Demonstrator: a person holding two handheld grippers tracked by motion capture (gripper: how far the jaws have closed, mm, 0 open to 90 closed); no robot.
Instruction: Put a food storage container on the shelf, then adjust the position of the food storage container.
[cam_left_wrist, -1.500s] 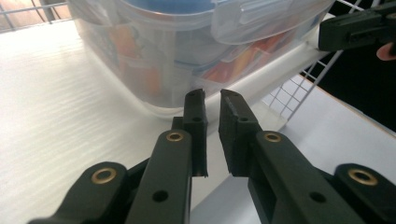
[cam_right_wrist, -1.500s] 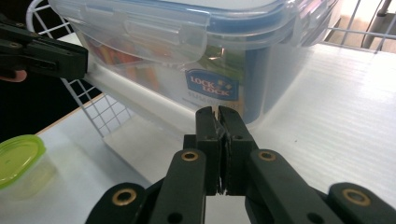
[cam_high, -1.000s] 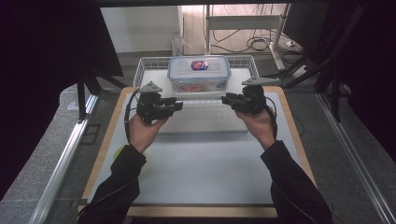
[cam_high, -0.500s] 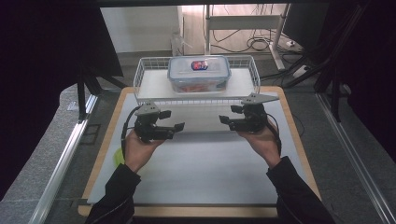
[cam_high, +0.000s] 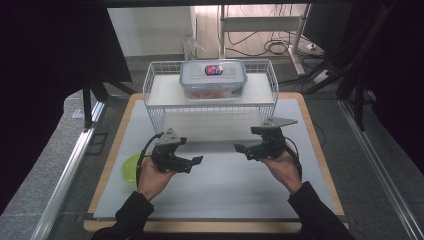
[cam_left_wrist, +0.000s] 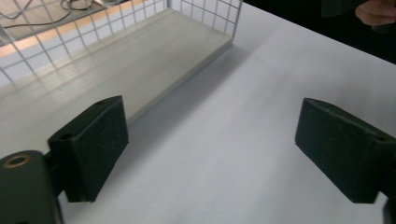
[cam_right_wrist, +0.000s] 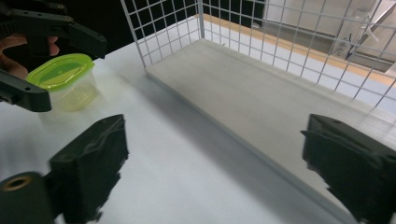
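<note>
Box left on rack shelf, both grippers empty

The clear lidded box (cam_high: 213, 78) is seen beyond the left gripper (cam_high: 196, 161) and right gripper (cam_high: 241, 148), whose jaws have just been opening, nothing between them.

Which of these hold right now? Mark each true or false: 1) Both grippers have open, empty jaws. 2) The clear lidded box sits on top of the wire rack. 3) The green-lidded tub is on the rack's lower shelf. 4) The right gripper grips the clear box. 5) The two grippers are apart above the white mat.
1) True: the left gripper and the right gripper both stand open with nothing between the jaws.
2) True: the clear box rests on the wire rack.
3) False: the green-lidded tub stands on the white mat, by the left hand.
4) False: it holds nothing.
5) True.
</note>
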